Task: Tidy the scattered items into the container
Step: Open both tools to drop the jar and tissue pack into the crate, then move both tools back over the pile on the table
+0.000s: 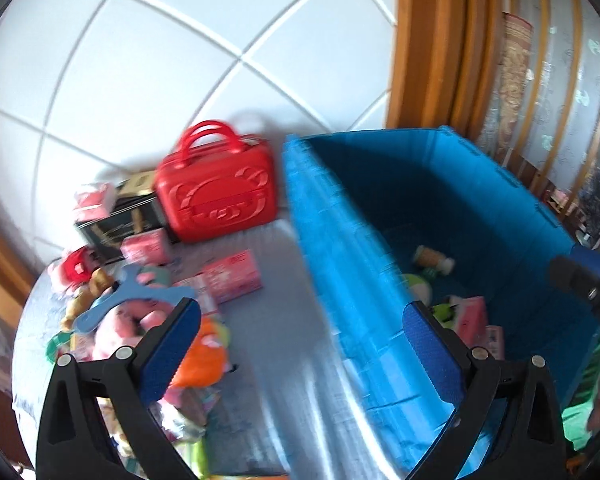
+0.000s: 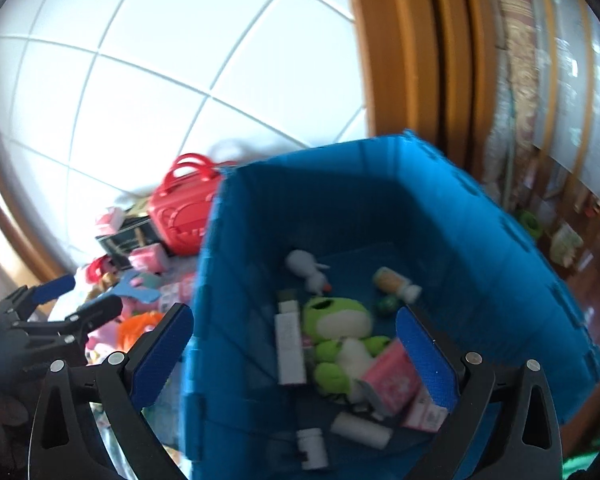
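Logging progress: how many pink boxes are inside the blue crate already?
2. One pink box lies beside the green frog plush; the second pink box sits next to it, nearer the camera. More may be hidden.

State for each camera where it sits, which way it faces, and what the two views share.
Left wrist: on the left gripper, angled down at the toy pile and the blue bin; its own open fingers show, plus the right gripper's tip at the right edge.
Right wrist: on the right gripper, angled down into the bin onto the green frog plush; its open fingers and the left gripper show.
Shared: the bin, red case, tiled wall.
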Tool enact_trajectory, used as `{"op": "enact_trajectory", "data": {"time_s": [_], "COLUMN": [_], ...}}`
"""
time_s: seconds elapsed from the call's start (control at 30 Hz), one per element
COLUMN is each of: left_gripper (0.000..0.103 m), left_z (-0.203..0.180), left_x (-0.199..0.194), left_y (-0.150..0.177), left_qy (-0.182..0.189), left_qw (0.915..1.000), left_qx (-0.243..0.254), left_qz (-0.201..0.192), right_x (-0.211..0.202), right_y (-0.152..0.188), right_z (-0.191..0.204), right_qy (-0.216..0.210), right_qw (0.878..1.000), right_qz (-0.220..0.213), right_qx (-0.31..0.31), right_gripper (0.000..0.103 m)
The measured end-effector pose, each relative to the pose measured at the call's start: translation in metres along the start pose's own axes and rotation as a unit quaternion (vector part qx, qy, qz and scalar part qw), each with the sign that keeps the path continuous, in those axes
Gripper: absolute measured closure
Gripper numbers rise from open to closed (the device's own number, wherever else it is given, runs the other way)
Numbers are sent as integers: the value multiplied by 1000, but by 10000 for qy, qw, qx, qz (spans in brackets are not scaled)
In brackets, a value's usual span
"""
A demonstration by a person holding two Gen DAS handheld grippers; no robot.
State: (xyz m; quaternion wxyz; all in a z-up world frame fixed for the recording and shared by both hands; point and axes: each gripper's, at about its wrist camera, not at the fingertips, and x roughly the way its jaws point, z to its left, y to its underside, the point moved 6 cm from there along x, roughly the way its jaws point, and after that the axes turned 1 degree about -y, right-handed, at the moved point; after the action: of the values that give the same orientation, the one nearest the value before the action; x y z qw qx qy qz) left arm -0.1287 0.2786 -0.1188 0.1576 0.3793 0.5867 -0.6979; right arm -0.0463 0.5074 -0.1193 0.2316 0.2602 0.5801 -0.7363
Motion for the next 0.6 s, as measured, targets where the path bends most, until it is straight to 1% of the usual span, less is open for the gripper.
{"op": "enact_trajectory", "data": {"time_s": [0.17,0.33,0.4,0.47,0.6], "left_gripper": [0,0,0,0,0], "left_z": [92,176,205,228,271], "left_x": [-9,-15,-16,-16,-14], "left_y": [54,114,138,161,206], "left_qy": [-506,-917,-1016,-1140,-1233], "left_qw": [9976,9906,9874,9834,9744], "left_qx": [-437,-920,-1079,-1222,-1586], "left_qz": [176,425,558,706,1009], "right_x": [13,35,46,61,83], "right_y": [4,29,41,54,72], "right_z": [75,148,171,191,225], "right_qy": [-508,-901,-1069,-1241,-1274], "right_qw": [9971,9891,9859,9833,9793], "right_qz": [62,306,445,670,910], "right_qx": [-561,-1126,-1208,-1154,-1281], "right_gripper": [0,0,0,0,0]}}
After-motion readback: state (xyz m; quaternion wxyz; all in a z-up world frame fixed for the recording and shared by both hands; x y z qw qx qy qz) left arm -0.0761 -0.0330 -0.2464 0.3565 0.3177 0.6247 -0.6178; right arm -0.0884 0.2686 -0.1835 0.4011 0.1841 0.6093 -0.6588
